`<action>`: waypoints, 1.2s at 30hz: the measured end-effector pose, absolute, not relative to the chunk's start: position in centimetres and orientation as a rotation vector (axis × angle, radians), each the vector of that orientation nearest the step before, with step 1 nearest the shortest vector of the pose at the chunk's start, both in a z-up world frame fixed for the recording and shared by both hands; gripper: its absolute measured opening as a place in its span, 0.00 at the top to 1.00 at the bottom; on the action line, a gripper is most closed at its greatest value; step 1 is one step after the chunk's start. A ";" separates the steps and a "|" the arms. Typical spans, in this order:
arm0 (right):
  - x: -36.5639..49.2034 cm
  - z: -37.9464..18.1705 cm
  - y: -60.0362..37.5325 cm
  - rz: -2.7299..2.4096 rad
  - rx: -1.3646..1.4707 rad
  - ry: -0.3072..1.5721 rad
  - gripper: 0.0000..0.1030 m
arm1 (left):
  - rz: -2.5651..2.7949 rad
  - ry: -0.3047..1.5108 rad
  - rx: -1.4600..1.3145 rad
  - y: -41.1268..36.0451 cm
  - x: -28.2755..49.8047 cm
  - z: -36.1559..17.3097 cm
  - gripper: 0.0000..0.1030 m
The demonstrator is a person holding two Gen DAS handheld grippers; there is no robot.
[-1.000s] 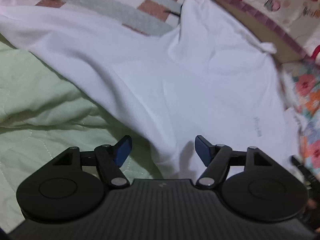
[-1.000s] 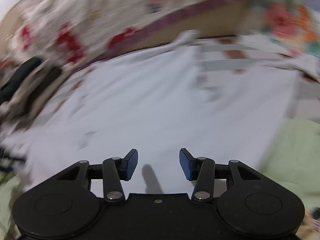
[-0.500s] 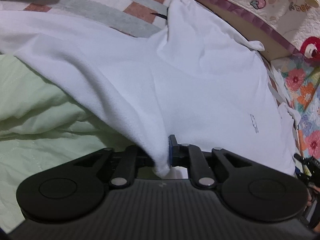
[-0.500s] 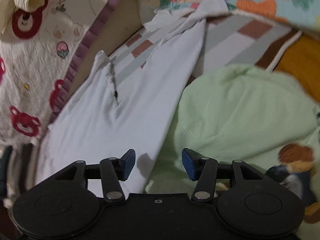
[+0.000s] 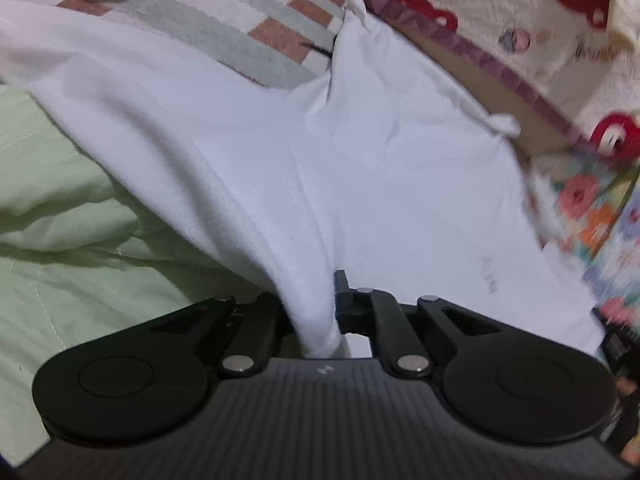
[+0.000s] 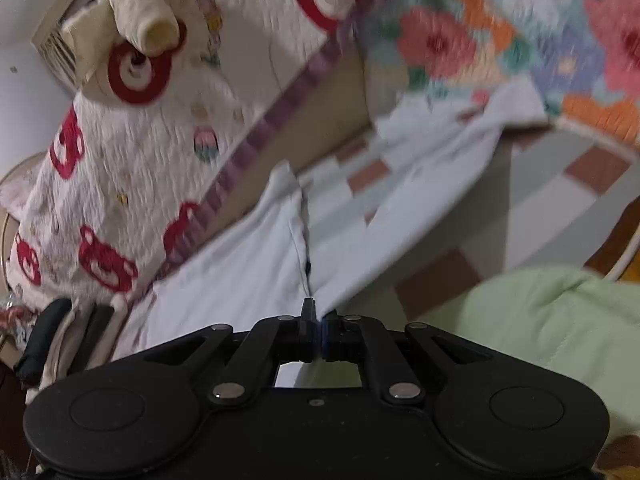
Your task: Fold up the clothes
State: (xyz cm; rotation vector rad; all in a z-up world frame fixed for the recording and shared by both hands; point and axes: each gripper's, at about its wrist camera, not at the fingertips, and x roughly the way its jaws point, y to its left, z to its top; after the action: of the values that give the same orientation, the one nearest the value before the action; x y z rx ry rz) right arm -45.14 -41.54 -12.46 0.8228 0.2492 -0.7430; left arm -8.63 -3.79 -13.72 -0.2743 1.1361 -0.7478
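Note:
A white garment (image 5: 360,168) lies spread over the bed, its far edge near the wooden side rail. My left gripper (image 5: 320,312) is shut on a bunched corner of it, and the cloth rises in a ridge from the jaws. In the right wrist view the same white garment (image 6: 248,276) runs away from me in a taut strip. My right gripper (image 6: 319,330) is shut on its near edge, lifted off the bedding.
A light green quilt (image 5: 60,240) lies at the left, and shows again (image 6: 540,328) at the right. A striped sheet (image 5: 224,28) covers the bed. A bear-print blanket (image 6: 132,168) hangs at the side and a floral quilt (image 6: 500,32) lies beyond.
The left gripper closed on the garment's corner and has lifted it slightly. The right gripper, open half a second ago, has shut on the garment's edge and raised it.

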 end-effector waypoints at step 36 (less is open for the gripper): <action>-46.7 -14.1 -35.8 -0.924 0.715 0.547 0.97 | -0.586 1.126 0.022 -4.5 -12.3 -11.3 0.92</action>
State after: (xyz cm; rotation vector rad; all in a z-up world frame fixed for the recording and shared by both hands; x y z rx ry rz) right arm -46.67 -35.78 -14.08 0.7152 0.5473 -0.9237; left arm -12.30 -4.52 -11.30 0.0216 1.1258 -0.5856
